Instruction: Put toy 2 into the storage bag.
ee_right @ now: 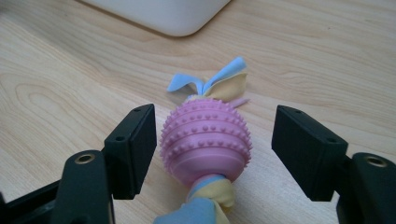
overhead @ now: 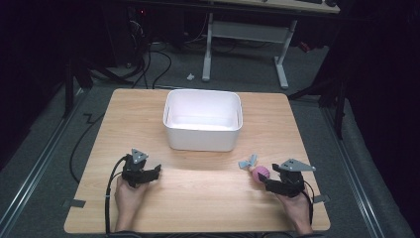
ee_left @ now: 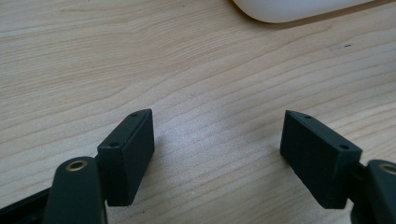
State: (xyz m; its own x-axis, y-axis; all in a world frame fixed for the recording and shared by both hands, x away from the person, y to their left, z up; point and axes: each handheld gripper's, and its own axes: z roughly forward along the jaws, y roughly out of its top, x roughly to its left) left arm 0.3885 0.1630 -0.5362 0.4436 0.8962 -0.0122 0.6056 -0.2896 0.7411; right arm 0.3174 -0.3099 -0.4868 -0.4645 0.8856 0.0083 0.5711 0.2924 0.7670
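On the wooden desk point(overhead: 198, 193), a pink knobbly ball point(ee_right: 205, 142) with blue and yellow cloth strips point(ee_right: 219, 83) knotted through it lies near the right edge, in front of and to the right of the white tub point(overhead: 203, 120). The right claw point(ee_right: 214, 151) sits around this toy: its jaws stand wide apart, one on each side of the ball, with a gap left on both sides, so they do not press on it. From above, the right claw point(overhead: 262, 180) is at the ball point(overhead: 260, 173), with the cloth ends point(overhead: 248, 161) pointing toward the tub. The left claw point(ee_left: 217, 156) is over bare wood near the desk's left front, well apart from the toy; its jaws are wide open with nothing between them. A corner of the tub point(ee_left: 299, 8) shows beyond it.
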